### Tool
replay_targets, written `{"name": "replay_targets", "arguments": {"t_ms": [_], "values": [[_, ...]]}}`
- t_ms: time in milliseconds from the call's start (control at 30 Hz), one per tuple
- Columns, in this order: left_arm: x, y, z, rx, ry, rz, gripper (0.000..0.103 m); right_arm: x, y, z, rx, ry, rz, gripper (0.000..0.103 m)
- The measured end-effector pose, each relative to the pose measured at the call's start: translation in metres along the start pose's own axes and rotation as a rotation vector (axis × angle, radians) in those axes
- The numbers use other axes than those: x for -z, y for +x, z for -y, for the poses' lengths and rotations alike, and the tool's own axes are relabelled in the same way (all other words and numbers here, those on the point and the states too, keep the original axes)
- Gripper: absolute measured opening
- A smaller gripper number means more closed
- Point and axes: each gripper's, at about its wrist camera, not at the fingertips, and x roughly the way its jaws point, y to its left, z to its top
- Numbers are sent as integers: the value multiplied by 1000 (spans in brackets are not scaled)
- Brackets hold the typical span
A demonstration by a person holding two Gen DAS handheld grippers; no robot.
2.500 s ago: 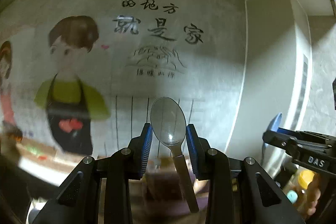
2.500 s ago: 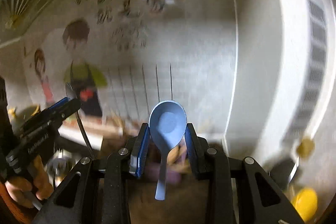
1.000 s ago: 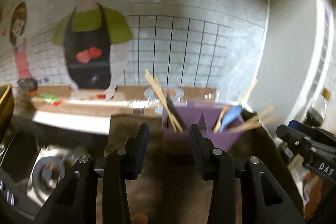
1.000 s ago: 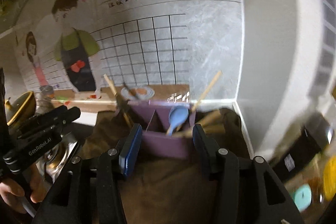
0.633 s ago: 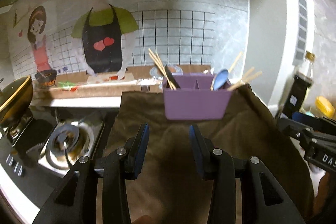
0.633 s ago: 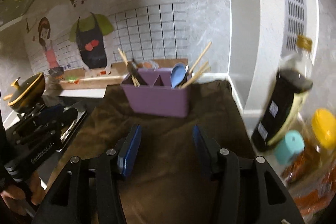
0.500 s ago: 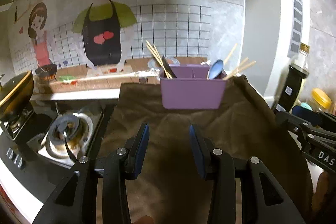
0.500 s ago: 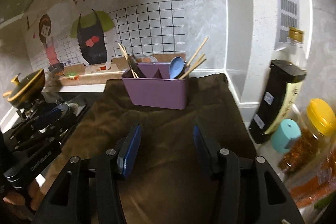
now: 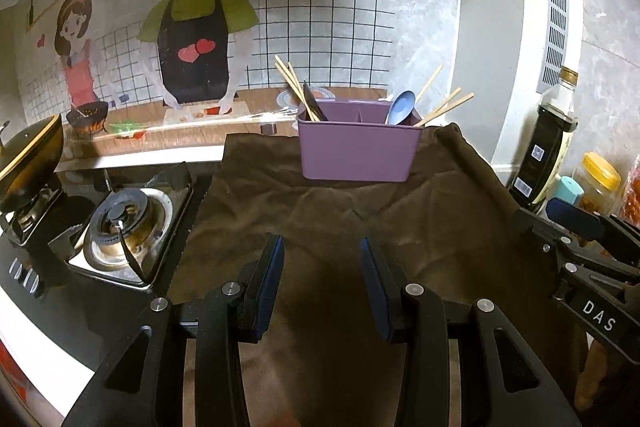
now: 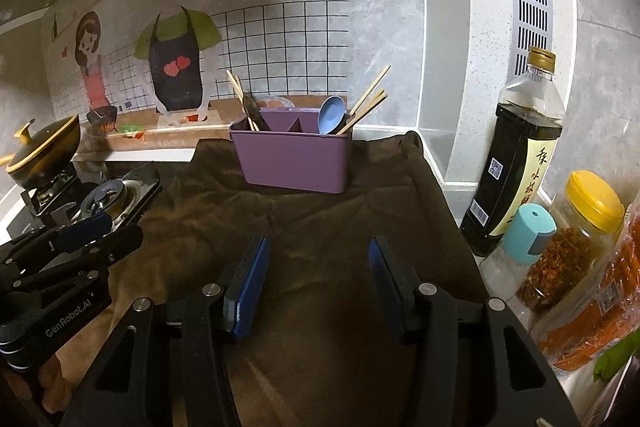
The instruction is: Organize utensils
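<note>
A purple utensil holder [image 9: 357,153] [image 10: 294,163] stands at the back of a brown cloth [image 9: 332,223] [image 10: 320,227]. In it a blue spoon [image 9: 401,107] [image 10: 331,115] and chopsticks [image 9: 444,107] [image 10: 366,105] lean at the right, a dark spoon [image 9: 310,103] [image 10: 252,113] and more chopsticks at the left. My left gripper [image 9: 322,281] is open and empty over the near cloth. My right gripper [image 10: 316,275] is open and empty, also well short of the holder.
A gas stove [image 9: 124,223] [image 10: 108,199] with a lidded pot [image 9: 28,155] [image 10: 44,147] lies to the left. A soy sauce bottle [image 10: 516,163] [image 9: 548,143], a yellow-lidded jar [image 10: 576,231], a teal-capped bottle [image 10: 520,243] and snack packets stand at the right by the wall.
Both grippers held spoons raised earlier; the spoons now stand in the holder. Both grippers have opened and pulled back toward me, away from the holder.
</note>
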Motion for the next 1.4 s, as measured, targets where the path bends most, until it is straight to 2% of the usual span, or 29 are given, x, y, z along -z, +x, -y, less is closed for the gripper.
{"name": "replay_targets", "arguments": {"t_ms": [1400], "values": [[1, 2, -1, 6, -9, -12, 41, 0, -2, 4, 7, 9, 0, 49]]}}
